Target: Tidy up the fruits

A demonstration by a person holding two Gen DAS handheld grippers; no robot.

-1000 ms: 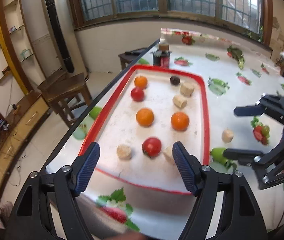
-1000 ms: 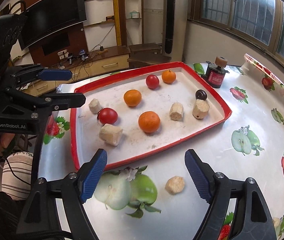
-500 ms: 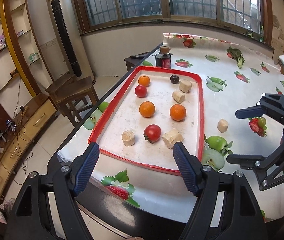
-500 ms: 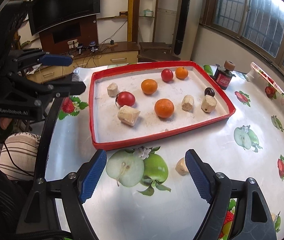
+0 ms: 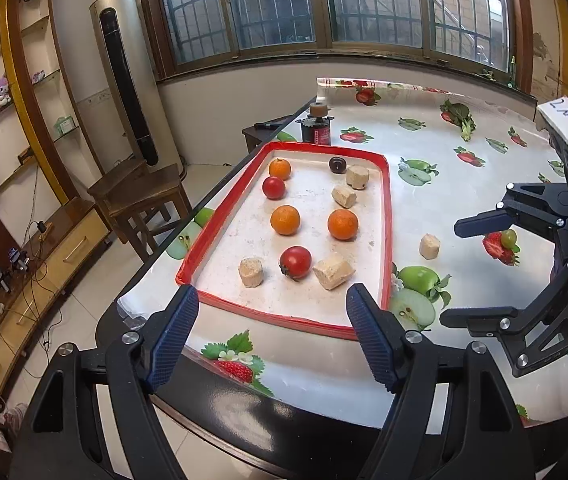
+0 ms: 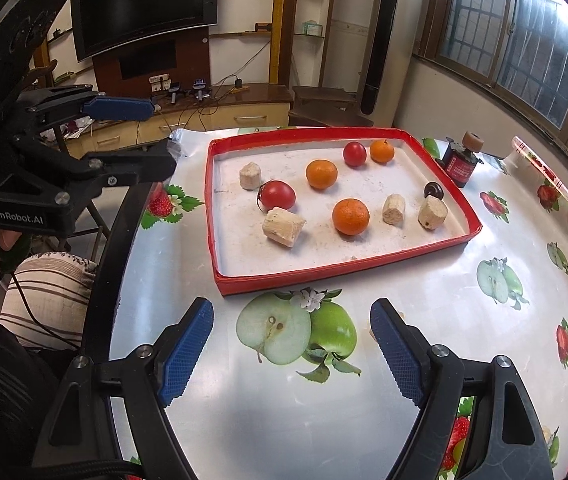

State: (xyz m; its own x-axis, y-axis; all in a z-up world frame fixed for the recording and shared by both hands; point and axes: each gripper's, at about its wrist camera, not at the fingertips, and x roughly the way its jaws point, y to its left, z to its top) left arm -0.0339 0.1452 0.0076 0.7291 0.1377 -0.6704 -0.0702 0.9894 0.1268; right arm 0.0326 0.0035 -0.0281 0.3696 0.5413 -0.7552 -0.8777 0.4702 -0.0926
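Left tongs [image 5: 272, 330] open, empty, lower frame, over near rim of red tray [image 5: 384, 220]. Right tongs [image 6: 292, 348] open, empty, above bench [image 6: 424, 300]. Oranges, tomatoes in tray.

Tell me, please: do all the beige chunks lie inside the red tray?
No, one beige chunk lies on the tablecloth outside the red tray, on the side toward the right gripper.

Both grippers are black frames with silver screws and ribbed blue finger pads [image 5: 174, 336]. The left gripper [image 6: 140, 136] reads "GenRobot.AI" in white; a white handwritten label tops the right gripper [image 5: 480, 268].
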